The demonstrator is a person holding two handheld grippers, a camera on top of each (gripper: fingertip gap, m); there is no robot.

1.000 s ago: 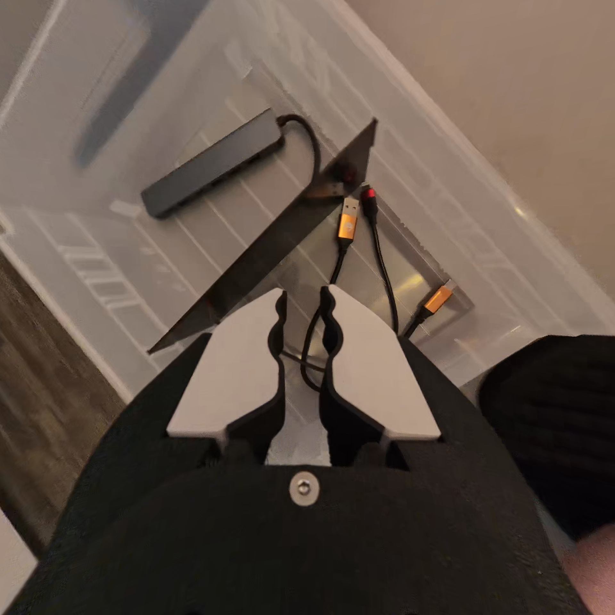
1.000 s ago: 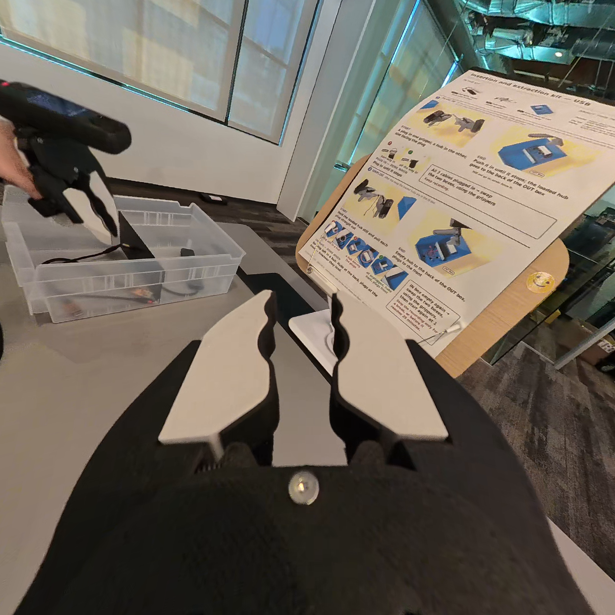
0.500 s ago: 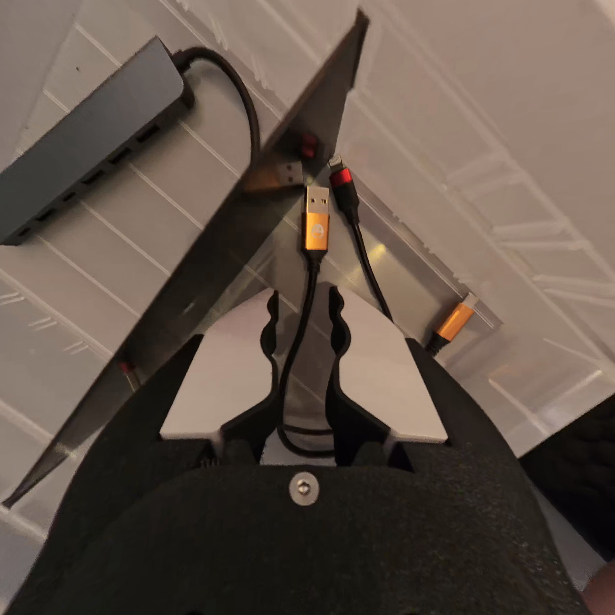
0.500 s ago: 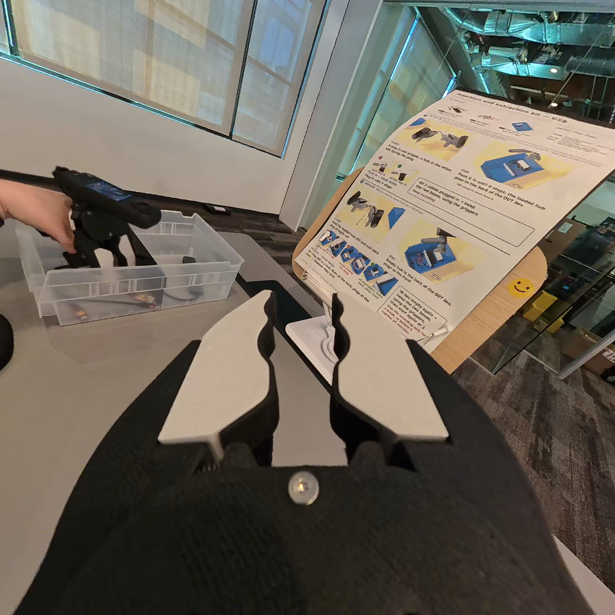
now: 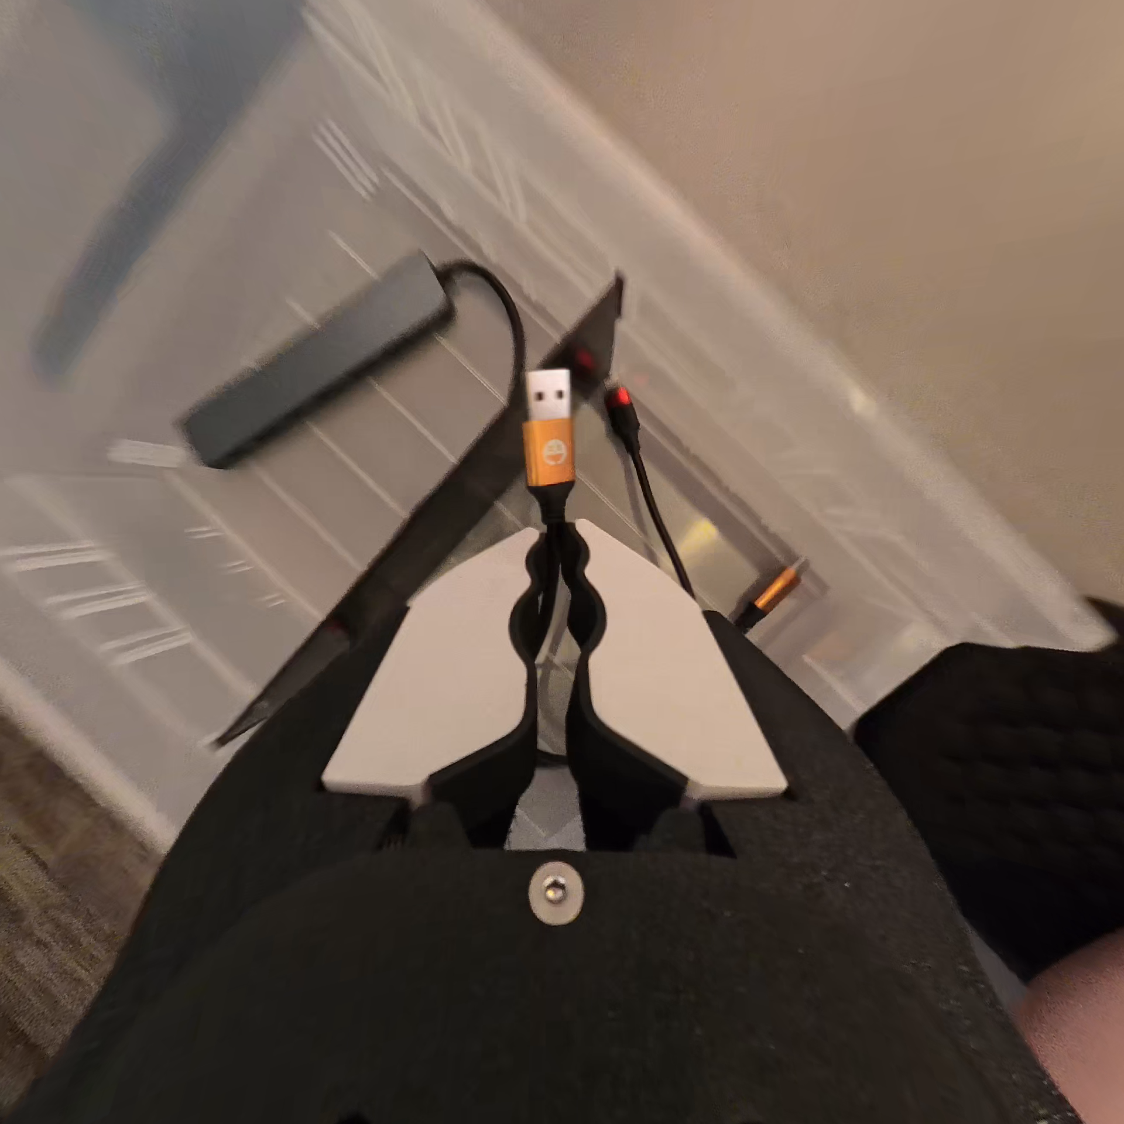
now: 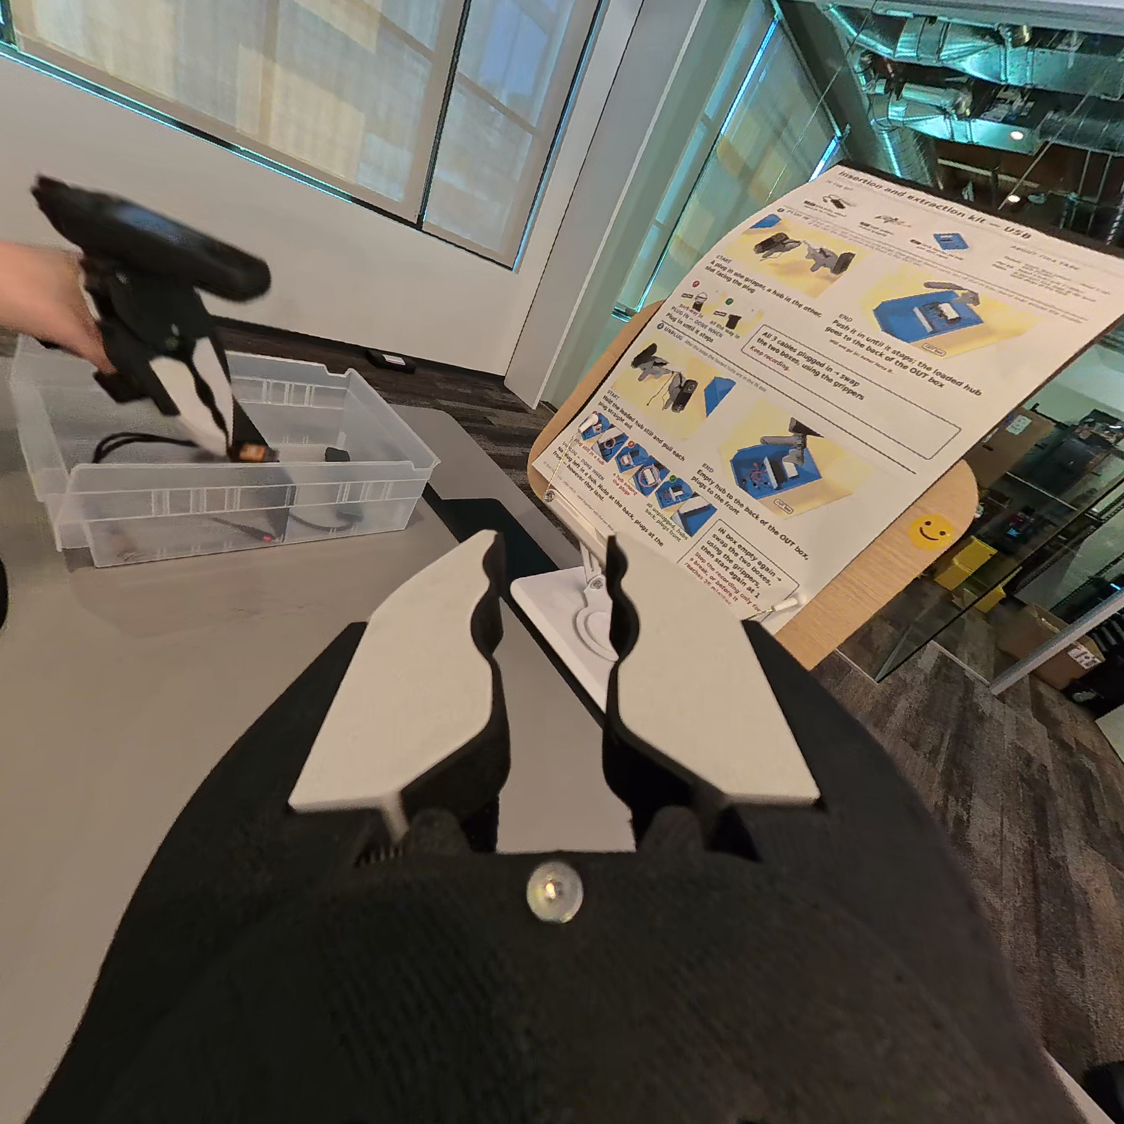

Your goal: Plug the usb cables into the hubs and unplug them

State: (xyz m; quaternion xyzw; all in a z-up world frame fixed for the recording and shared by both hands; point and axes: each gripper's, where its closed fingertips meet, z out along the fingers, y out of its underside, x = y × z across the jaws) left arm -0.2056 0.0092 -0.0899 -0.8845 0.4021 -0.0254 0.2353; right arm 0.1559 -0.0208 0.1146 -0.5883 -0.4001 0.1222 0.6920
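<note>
My left gripper (image 5: pixel 558 535) is shut on the black cable just behind an orange USB plug (image 5: pixel 549 435), which points away from me above the clear bin (image 5: pixel 760 389). A grey USB hub (image 5: pixel 316 377) lies in the bin to the left, its black lead curling right. A red-tipped cable (image 5: pixel 626 419) and another orange plug (image 5: pixel 775 590) lie right of a dark divider (image 5: pixel 426 505). My right gripper (image 6: pixel 553 547) is open and empty above the grey table (image 6: pixel 152 669). From the right wrist view the left gripper (image 6: pixel 201 395) holds the orange plug (image 6: pixel 252 452) over the bin (image 6: pixel 243 499).
A large instruction sheet (image 6: pixel 790 389) leans on a white stand (image 6: pixel 572 608) at the table's right edge, with a wooden board behind it. A black sleeve (image 5: pixel 1003 778) shows at the right of the left wrist view. Carpeted floor lies beyond the table. The tips of one gripper are about 40 cm away from the tips of the other. To reach the grey USB hub (image 5: pixel 316 377) in a straight line is about 12 cm for my left fingers, about 50 cm for my right.
My left gripper has shut on the orange-plug cable and lifted it up from the bin floor. The right gripper has stayed open and nearly still.
</note>
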